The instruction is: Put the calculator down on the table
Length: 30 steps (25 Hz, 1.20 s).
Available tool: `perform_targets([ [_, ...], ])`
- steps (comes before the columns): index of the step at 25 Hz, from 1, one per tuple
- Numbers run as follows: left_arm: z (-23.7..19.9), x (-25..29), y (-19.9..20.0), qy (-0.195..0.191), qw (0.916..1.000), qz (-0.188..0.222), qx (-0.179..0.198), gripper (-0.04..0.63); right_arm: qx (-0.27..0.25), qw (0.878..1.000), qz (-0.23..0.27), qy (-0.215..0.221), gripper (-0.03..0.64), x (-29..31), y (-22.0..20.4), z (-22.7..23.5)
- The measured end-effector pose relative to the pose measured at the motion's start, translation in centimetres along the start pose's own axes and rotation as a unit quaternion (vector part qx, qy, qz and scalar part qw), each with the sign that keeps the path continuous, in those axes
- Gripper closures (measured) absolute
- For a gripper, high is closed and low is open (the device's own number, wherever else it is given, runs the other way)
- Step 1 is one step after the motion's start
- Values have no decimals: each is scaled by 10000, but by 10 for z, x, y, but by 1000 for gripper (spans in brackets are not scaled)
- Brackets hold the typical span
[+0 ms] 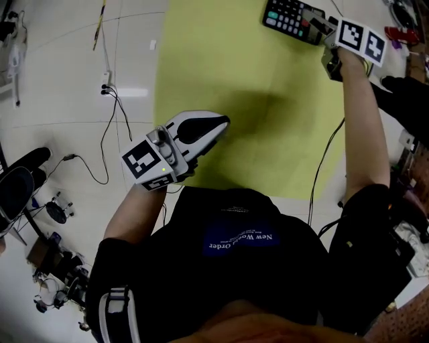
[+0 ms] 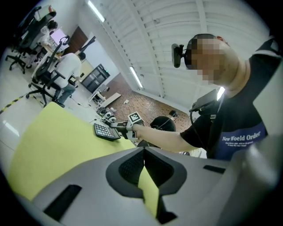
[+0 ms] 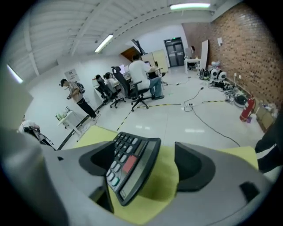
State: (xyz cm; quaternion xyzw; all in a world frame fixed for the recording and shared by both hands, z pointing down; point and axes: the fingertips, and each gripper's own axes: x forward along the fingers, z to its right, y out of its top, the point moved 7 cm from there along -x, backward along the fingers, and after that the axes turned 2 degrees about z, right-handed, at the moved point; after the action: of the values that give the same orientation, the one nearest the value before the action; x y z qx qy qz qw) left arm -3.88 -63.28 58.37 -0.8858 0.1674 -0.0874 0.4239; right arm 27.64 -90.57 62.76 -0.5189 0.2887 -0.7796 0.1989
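Note:
The black calculator (image 1: 291, 20) with grey keys and one red key is at the far side of the yellow-green table (image 1: 255, 114). My right gripper (image 1: 315, 27) stands around its end. In the right gripper view the calculator (image 3: 132, 165) sits tilted between the wide jaws and leans on the left jaw. The right pad (image 3: 194, 165) is clear of it, so the right gripper (image 3: 148, 163) is open. My left gripper (image 1: 218, 124) hangs over the table's near left part, shut and empty. The left gripper view shows the left gripper (image 2: 143, 152) with its pads meeting, and the calculator (image 2: 106, 131) far off.
Cables (image 1: 107, 134) and a power strip (image 1: 106, 86) lie on the white floor left of the table. A black chair (image 1: 17, 187) and small gear stand at the lower left. Clutter lines the right edge (image 1: 409, 40). People sit at desks (image 3: 141, 79) in the background.

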Motion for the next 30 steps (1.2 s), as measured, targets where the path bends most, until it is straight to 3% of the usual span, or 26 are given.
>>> perform_targets([
  [4,-17,11,9,174,9996,107,214,588,-289,9966,696,-332,219,-27,3,5],
  [8,-27,28,10,322,9988,84,349,589,-567,9913,1139,-345,228,-43,-13,3],
  [11,-26,32,11,405,9985,61,368,588,-753,9877,1349,-261,360,-59,-22,-5],
  [15,-23,36,19,529,9971,27,539,588,-892,9842,1526,127,629,-83,-30,-19],
  [21,19,27,55,483,9952,130,842,589,-1194,9746,1693,852,629,-151,-36,-68],
  [27,79,-14,107,275,9925,106,1185,589,-1188,9723,1759,981,629,-236,-36,-129],
  [30,107,-34,138,-1,9899,120,1412,589,-1206,9652,2117,946,629,-286,-29,-162],
])
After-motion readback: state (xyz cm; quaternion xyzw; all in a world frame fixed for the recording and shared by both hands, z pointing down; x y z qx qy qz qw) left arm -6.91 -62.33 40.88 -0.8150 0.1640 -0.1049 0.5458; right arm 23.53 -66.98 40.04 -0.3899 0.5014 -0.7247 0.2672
